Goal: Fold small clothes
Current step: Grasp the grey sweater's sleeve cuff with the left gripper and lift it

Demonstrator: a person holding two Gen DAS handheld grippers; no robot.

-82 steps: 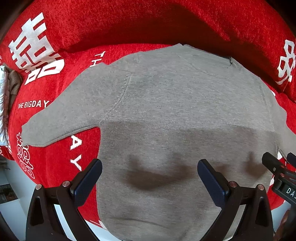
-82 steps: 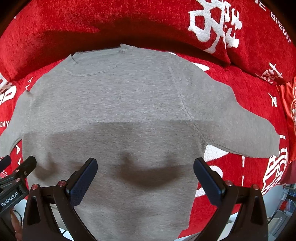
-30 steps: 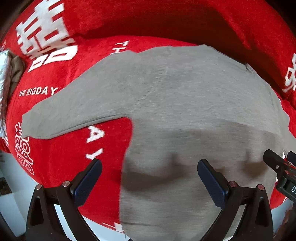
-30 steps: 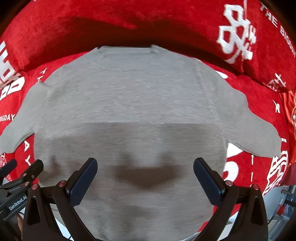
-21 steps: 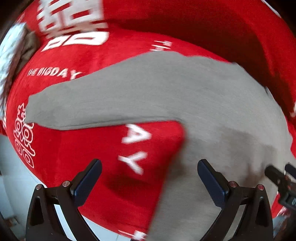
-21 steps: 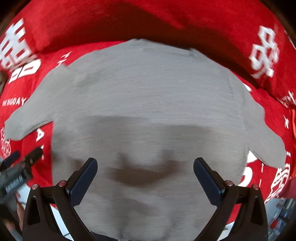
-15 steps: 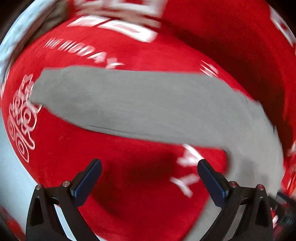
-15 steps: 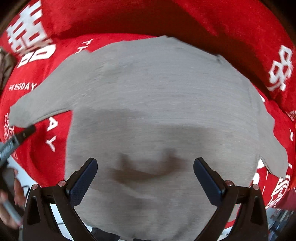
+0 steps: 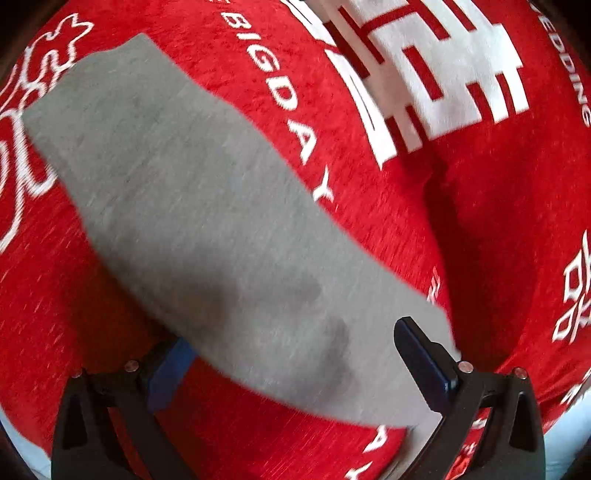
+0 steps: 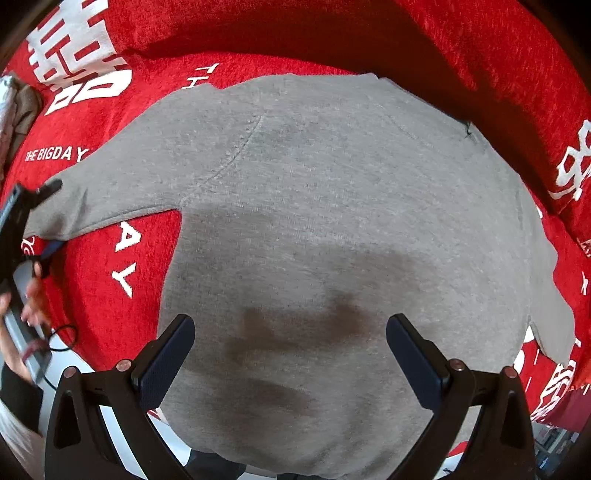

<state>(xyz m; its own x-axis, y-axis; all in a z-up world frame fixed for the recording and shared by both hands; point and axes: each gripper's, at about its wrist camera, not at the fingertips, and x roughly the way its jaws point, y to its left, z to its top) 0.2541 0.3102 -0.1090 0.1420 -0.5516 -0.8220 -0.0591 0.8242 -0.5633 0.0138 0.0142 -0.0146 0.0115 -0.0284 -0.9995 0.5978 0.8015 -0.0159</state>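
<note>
- Two tongs are in play, both spread wide and gripping nothing.
- The left tongs (image 9: 295,354) sit low over the left sleeve (image 9: 192,221); the sleeve runs between the two fingers, one blue pad (image 9: 168,369) tucked at or under its near edge. Whether the pad touches the cloth I cannot tell, as the view is blurred.
- In the right wrist view the left tongs (image 10: 40,218) show at the sleeve's cuff end, with a hand (image 10: 29,295) behind them.
- The right tongs (image 10: 290,354) hover over the lower middle of the sweater (image 10: 332,206), released, casting a shadow on the cloth; no contact is visible.
- The grey sweater lies flat and fully spread on a red cover (image 10: 107,266) with white lettering, neckline toward the red cushion (image 10: 369,33) at the back, both sleeves out to the sides.
- Judged from this, no fold is made yet: the task is at its start, and the first step in hand looks like taking the left sleeve to bring it across the body.
- Left to do: both sleeves in, then the body folded.
</note>
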